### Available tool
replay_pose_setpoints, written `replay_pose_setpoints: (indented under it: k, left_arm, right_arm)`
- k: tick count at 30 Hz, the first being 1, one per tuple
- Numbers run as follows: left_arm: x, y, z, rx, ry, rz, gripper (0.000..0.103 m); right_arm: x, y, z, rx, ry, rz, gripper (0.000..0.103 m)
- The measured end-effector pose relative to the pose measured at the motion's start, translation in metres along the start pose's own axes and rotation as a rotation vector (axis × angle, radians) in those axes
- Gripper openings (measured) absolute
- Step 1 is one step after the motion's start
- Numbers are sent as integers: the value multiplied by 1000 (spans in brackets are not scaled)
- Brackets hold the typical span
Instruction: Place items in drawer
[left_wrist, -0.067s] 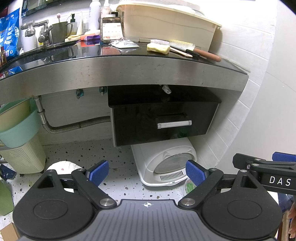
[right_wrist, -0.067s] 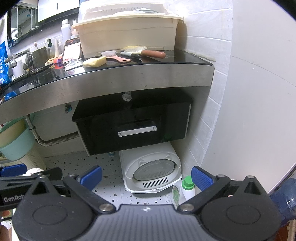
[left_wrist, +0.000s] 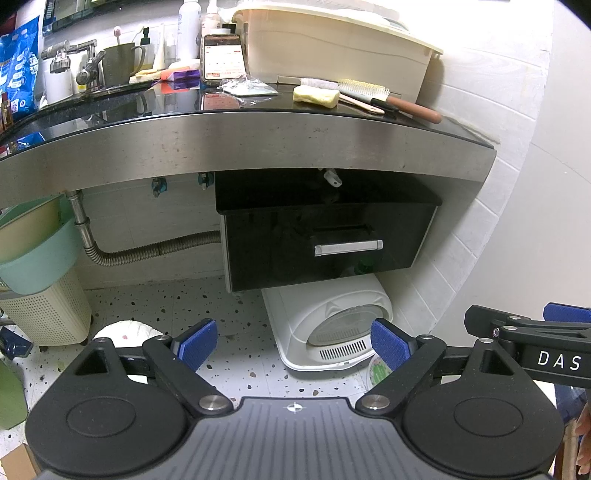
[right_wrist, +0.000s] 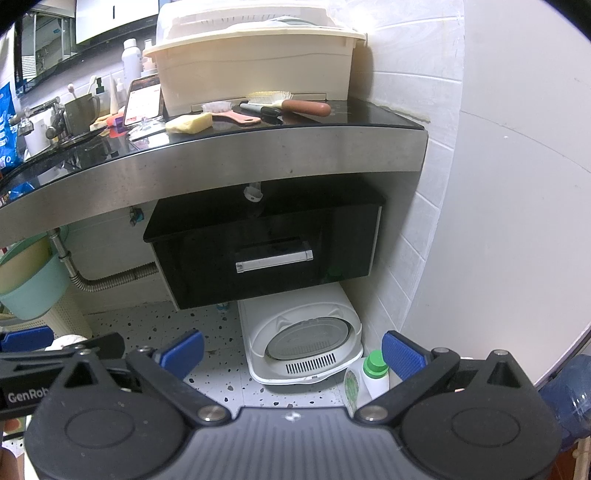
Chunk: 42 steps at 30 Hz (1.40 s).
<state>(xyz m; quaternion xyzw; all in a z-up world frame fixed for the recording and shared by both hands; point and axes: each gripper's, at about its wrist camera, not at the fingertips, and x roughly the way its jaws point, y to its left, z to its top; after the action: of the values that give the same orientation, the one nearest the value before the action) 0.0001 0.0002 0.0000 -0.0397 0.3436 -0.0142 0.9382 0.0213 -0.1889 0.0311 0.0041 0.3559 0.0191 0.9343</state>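
A glossy black drawer (left_wrist: 325, 243) (right_wrist: 266, 254) with a silver bar handle (left_wrist: 348, 247) (right_wrist: 274, 260) hangs shut under the steel-edged counter (left_wrist: 236, 147). On the counter lie a yellow sponge (left_wrist: 316, 96) (right_wrist: 189, 123), a brown-handled brush (left_wrist: 391, 98) (right_wrist: 291, 104), a pink-handled brush (right_wrist: 229, 112) and a clear packet (left_wrist: 247, 86). My left gripper (left_wrist: 293, 343) is open and empty, well short of the drawer. My right gripper (right_wrist: 293, 352) is open wide and empty; its arm (left_wrist: 532, 347) shows at the left view's right edge.
A cream lidded tub (left_wrist: 336, 48), a phone (left_wrist: 223, 57), a mug (left_wrist: 118, 62) and a tap (left_wrist: 74, 61) crowd the counter. Below the drawer sits a white litter box (left_wrist: 332, 328), with a green-capped bottle (right_wrist: 375, 373) beside it. A perforated basket (left_wrist: 48, 310) stands left.
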Motion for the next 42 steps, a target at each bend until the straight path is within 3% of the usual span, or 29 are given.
replay_pose_setpoints:
  k: [42]
  left_arm:
    - [3,2,3,-6,-8,-1,90]
  right_arm:
    - [4,3,3,10,-8,1,103]
